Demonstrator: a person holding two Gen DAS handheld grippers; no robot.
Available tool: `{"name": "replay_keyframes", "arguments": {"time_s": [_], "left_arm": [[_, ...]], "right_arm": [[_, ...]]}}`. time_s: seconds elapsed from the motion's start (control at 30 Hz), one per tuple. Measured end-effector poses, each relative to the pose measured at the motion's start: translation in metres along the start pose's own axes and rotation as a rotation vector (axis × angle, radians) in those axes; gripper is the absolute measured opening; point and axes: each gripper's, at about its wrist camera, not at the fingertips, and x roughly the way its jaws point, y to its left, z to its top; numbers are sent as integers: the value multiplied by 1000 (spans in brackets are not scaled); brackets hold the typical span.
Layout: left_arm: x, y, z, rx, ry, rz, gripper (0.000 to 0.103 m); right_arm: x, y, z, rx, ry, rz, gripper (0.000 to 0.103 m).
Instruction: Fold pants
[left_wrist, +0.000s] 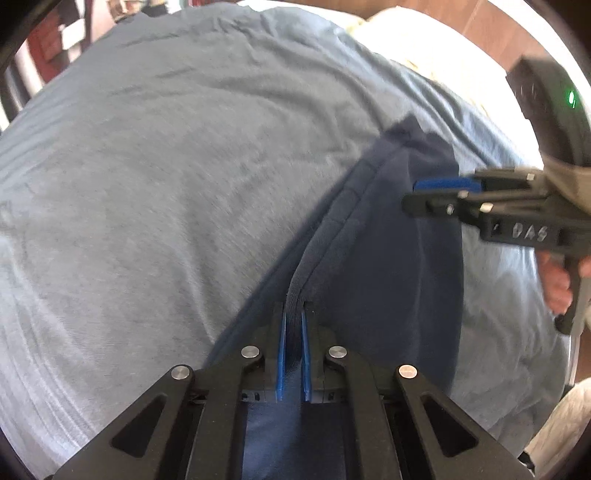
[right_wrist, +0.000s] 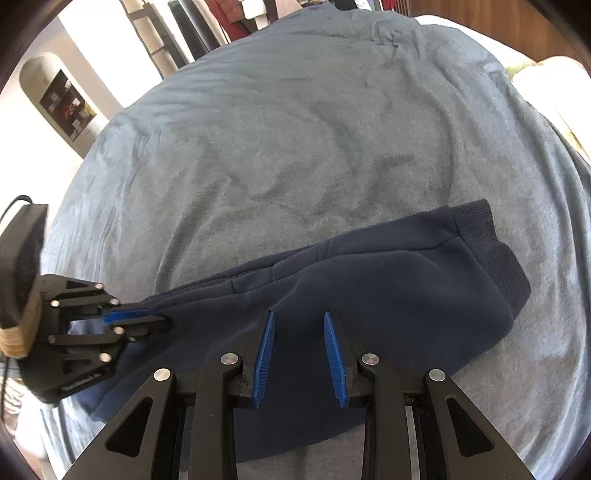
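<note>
Left wrist view
Item: navy sweatpants (left_wrist: 399, 236), thick fleece knit, already doubled lengthwise, lying on a bed spread with a grey-blue blanket (left_wrist: 166, 166).
Location: toward the near right part of the bed, running away from the camera toward the far right edge.
Handling, judged: soft and limp, light to moderate in weight, not fragile, not slippery; it will sag and drape wherever unsupported, so both ends need carrying at once.
Best hold, judged: the thick seamed edge and the ribbed band, where stacked layers give the pads something firm to bite.
Left tongs (left_wrist: 293, 325): clenched on a raised ridge of the navy fabric, which stands up between the blue pads (left_wrist: 281, 354).
Right tongs (left_wrist: 432, 192): enter from the right over the far end of the garment; one blue pad shows against the cloth, grip not clear from here.

Right wrist view
Item: same sweatpants (right_wrist: 369, 295), ribbed waistband (right_wrist: 509, 266) at the right, well inside the bed's right edge.
Right tongs (right_wrist: 299, 354): partly spread, pads apart with nothing between them, poised over the garment's near edge; contact with the cloth cannot be told.
Left tongs (right_wrist: 155, 323): at the left, closed on the narrow end of the garment.
</note>
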Motion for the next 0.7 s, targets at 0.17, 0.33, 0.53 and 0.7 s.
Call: {"name": "replay_keyframes", "arguments": {"time_s": [0.17, 0.33, 0.53, 0.7], "left_arm": [[1, 20, 4, -39, 1, 20, 9], [18, 25, 3, -74, 25, 15, 9], [21, 29, -4, -93, 38, 26, 16], [8, 39, -9, -147, 18, 34, 38]], "right_arm": [[5, 0, 8, 0, -22, -22, 29], [21, -3, 21, 2, -30, -54, 29], [45, -10, 30, 9, 14, -58, 29], [50, -9, 31, 20, 17, -77, 29]]}}
